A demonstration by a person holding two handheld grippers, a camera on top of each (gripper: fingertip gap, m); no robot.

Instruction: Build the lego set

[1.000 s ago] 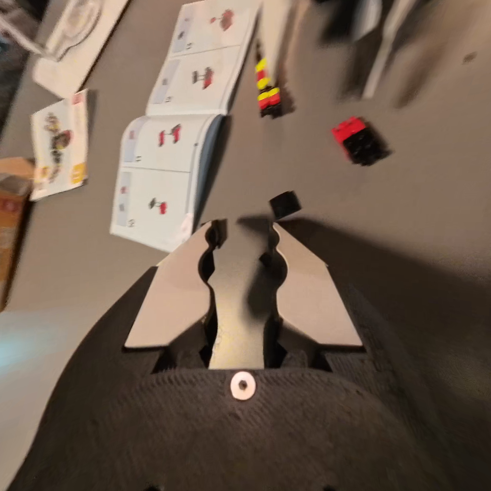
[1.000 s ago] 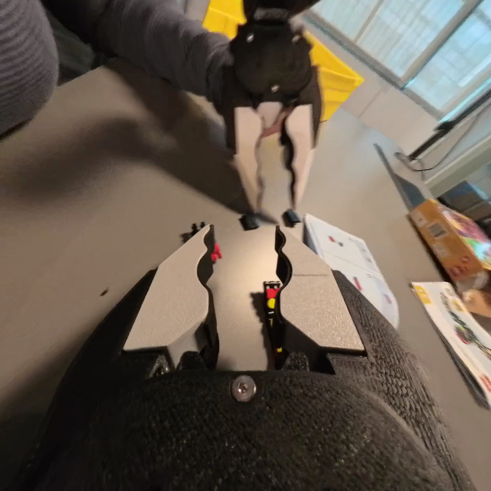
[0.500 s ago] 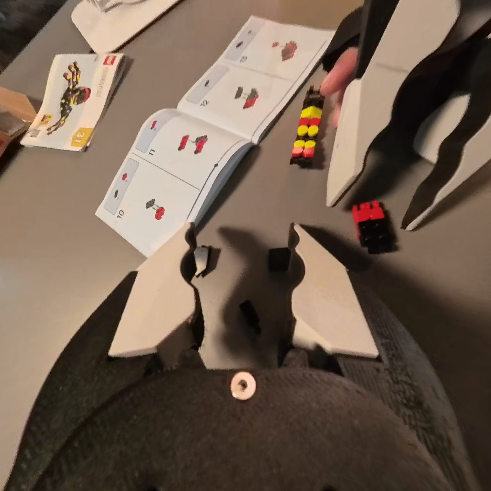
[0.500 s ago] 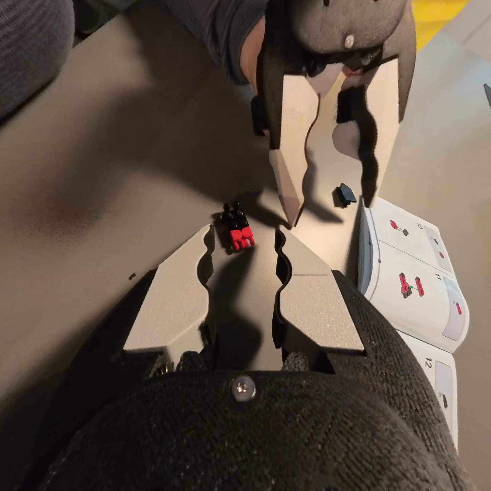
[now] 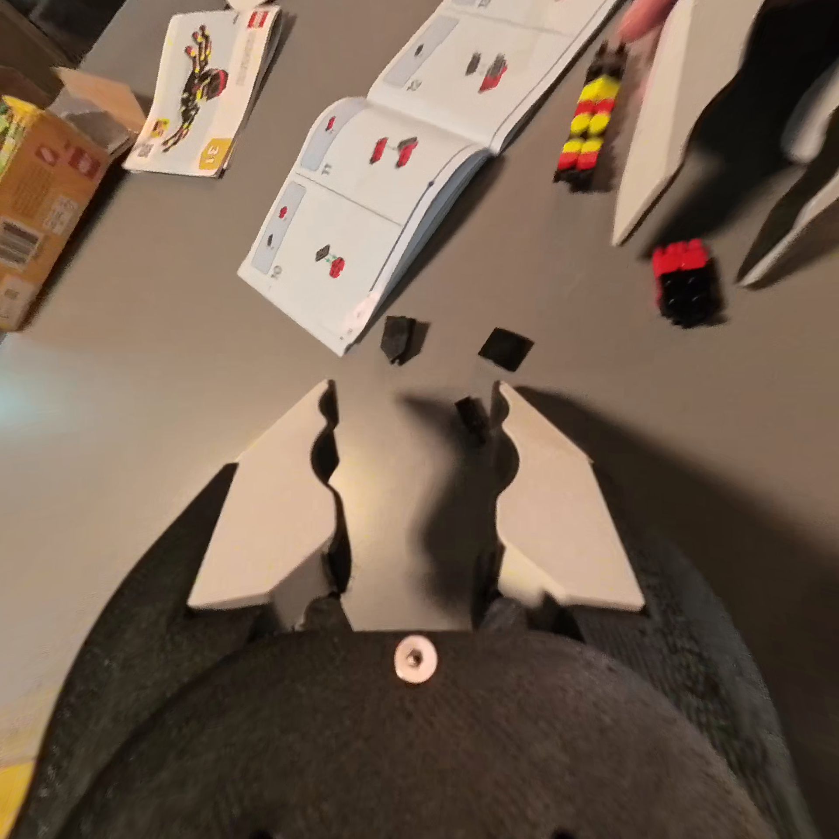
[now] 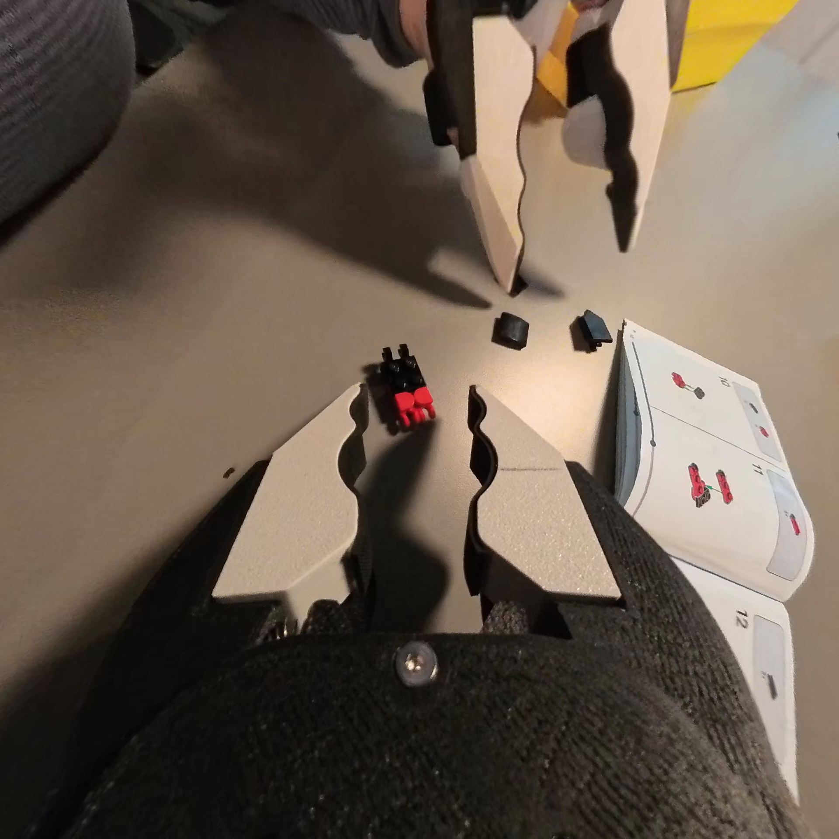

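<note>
My left gripper is open and empty over the grey table. A tiny black piece lies on the table just inside its right fingertip. Two small black pieces lie just ahead of it. My right gripper is open and empty. A red-and-black assembly lies just ahead of its tips, nearer the left finger; it also shows in the left wrist view. A yellow, red and black strip lies farther off. The left gripper shows opposite in the right wrist view.
An open instruction booklet lies beside the pieces and also shows in the right wrist view. A second booklet and a cardboard box lie at the left. A yellow bin stands beyond the table. A person's sleeve is at the upper left.
My left gripper opened wider and drew back, so the tiny black piece now lies at its right fingertip. My right gripper moved from the striped strip to the red-and-black assembly.
</note>
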